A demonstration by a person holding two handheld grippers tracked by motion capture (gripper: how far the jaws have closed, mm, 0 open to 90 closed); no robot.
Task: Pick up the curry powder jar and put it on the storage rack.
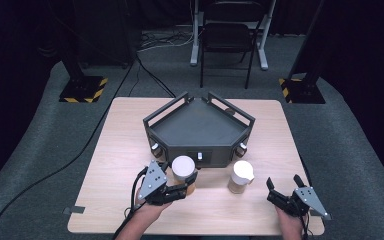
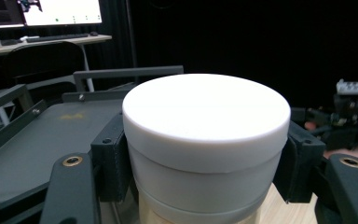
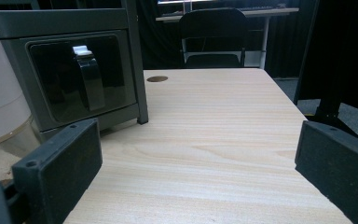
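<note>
Left gripper view: white round-lidded jar [image 2: 206, 140].

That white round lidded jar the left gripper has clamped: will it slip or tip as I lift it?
Probably stays put: the left gripper pads press on opposite sides of the white round lidded jar, just under the lid's overhanging lip, which may catch any slide. The smooth, glossy wall looks slippery, so lift gently. It looks rigid, and wide for its height, so unlikely to tip when set down.
</note>
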